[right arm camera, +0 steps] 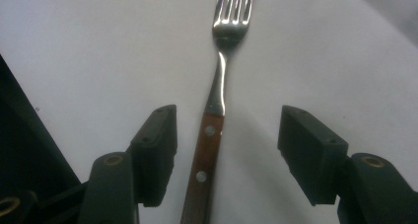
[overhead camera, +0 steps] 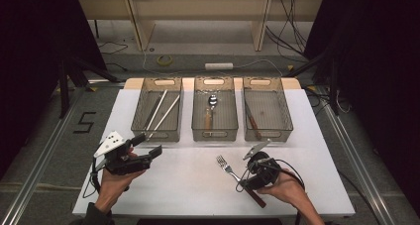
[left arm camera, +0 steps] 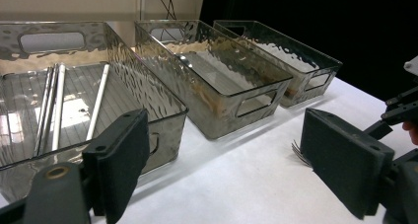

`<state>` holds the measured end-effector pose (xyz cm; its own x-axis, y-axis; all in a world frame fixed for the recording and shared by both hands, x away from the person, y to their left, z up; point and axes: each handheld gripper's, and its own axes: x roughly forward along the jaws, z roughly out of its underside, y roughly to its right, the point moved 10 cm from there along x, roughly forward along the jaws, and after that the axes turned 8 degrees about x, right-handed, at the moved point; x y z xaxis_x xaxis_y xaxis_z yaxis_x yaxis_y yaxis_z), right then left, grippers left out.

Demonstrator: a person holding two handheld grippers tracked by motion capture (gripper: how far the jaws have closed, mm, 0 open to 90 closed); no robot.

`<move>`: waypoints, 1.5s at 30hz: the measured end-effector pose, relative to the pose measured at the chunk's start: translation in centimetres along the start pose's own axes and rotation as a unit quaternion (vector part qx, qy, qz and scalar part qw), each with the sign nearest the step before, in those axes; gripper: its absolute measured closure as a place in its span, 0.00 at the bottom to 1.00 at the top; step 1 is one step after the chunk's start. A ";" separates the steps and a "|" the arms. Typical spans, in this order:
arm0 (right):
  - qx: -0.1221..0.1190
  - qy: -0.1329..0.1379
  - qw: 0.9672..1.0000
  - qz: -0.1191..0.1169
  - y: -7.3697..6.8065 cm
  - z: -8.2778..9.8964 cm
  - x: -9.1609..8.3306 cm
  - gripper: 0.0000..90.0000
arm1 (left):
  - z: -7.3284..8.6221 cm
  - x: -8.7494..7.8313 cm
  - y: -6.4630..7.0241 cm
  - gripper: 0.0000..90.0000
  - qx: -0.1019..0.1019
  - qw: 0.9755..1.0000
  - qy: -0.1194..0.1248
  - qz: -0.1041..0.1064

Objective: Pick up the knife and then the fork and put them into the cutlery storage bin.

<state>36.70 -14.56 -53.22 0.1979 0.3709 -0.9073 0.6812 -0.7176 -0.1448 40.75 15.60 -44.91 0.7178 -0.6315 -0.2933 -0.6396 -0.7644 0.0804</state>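
Fork [right arm camera: 217, 100] lies between the right tongs' [right arm camera: 226, 150] parted jaws, untouched.

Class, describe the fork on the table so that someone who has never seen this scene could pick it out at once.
Start at the white table with three clear bins along its far side. In front of them, on the bare surface, the fork lies between the open jaws of the right gripper. It has steel tines and a riveted wooden handle, and it is the one utensil lying outside a bin.

We see open white table [overhead camera: 188, 185] across lower frame; three bins [overhead camera: 214, 111] block upper middle; fork [overhead camera: 229, 169] lower right.
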 end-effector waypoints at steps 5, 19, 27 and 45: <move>-0.006 -0.010 1.000 0.000 -0.4 0.3 0.3 0.53 | 0.0 0.0 0.0 0.21 0.000 1.000 0.001 0.000; -0.013 -0.027 0.999 0.012 -0.4 1.2 1.4 0.68 | 0.0 0.0 0.1 0.21 0.001 1.000 0.002 0.000; -0.016 -0.032 0.999 0.022 -0.4 1.4 1.8 0.71 | 0.0 0.0 0.1 0.21 0.001 1.000 0.002 0.000; -0.040 -0.035 0.998 0.035 -0.4 1.4 2.0 0.78 | 0.0 0.0 0.1 0.21 -0.001 1.000 0.001 0.002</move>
<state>35.81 -14.33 -55.56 0.1989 0.2768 -0.9401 0.7220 -0.6900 -0.0504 40.71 15.54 -44.91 0.7155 -0.6349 -0.2916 -0.6423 -0.7620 0.0832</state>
